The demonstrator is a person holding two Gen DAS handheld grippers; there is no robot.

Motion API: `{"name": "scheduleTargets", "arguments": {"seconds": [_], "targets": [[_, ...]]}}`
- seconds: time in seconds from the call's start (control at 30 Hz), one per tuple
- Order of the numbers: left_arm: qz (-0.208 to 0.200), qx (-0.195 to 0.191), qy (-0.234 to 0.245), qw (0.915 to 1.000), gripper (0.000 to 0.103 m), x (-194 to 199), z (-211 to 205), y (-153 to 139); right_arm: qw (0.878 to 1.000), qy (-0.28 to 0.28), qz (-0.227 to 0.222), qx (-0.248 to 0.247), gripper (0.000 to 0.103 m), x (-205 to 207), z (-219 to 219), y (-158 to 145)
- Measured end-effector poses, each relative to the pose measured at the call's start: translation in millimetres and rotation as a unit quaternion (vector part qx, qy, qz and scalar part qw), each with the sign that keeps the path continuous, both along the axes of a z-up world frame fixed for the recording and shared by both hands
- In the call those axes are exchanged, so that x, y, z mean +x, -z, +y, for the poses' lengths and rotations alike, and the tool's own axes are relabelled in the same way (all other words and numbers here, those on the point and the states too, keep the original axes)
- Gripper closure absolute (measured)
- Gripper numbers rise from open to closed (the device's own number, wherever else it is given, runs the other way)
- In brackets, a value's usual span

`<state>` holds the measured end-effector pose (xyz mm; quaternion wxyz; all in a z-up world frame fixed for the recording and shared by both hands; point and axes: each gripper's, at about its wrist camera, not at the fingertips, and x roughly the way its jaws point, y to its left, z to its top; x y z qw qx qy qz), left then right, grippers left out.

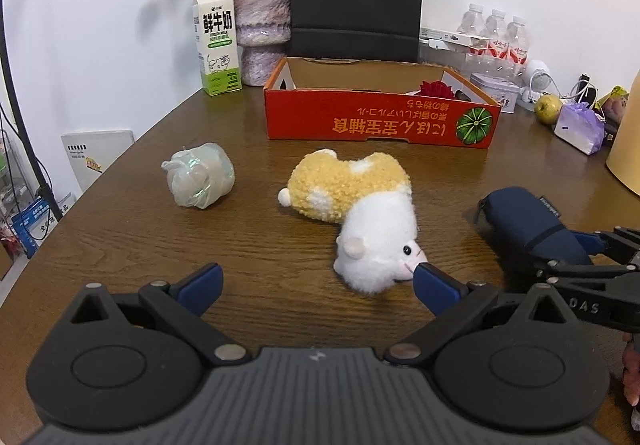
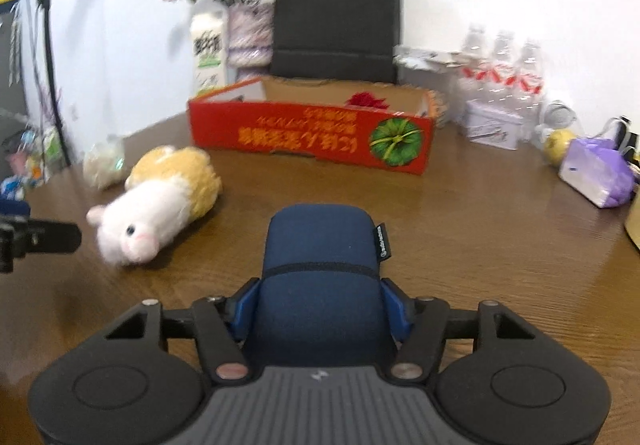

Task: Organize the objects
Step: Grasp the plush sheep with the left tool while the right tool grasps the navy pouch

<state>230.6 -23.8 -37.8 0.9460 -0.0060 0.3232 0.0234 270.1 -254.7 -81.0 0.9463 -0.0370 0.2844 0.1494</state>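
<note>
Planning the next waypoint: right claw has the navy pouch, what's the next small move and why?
Probably carry the navy pouch forward and over the near wall of the red box. The right claw is already shut on it, and the box sits open-topped straight ahead with bare table between.

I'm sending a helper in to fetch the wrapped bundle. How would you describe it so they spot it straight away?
Start from the long red cardboard box on the brown wooden table. In front of it, towards the table's left edge, lies a small rounded bundle in crinkled translucent whitish plastic. It lies apart from the yellow-and-white plush hamster, the only shiny, see-through thing there.
</note>
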Motion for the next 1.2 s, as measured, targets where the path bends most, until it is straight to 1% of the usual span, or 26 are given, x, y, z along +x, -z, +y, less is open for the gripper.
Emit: {"name": "scheduleTargets", "arguments": {"seconds": [0.17, 0.43, 0.63, 0.83, 1.03, 1.2], "targets": [[-0.002, 0.000, 0.011, 0.9999, 0.000, 9, -7, -2, 0.999, 0.027, -0.033, 0.006, 0.042, -7, -6, -5], [-0.001, 0.005, 0.030, 0.9995, 0.000, 30, -23, -3, 0.997, 0.044, -0.070, -0.004, 0.042, -17, -6, -10], [0.001, 0.011, 0.038, 0.9992, 0.000, 47, -32, -3, 0.995, 0.056, -0.080, 0.005, 0.042, -20, -10, -11], [0.012, 0.017, 0.036, 0.9991, 0.000, 68, -38, 1, 0.994, 0.062, -0.086, 0.004, 0.042, -21, -10, -12], [0.027, 0.016, 0.026, 0.9992, 0.000, 87, -39, 12, 0.994, 0.061, -0.090, 0.004, 0.042, -22, -10, -12], [0.048, 0.003, 0.015, 0.9987, 0.000, 97, -35, 25, 0.994, 0.060, -0.090, 0.008, 0.042, -22, -11, -11]]}}
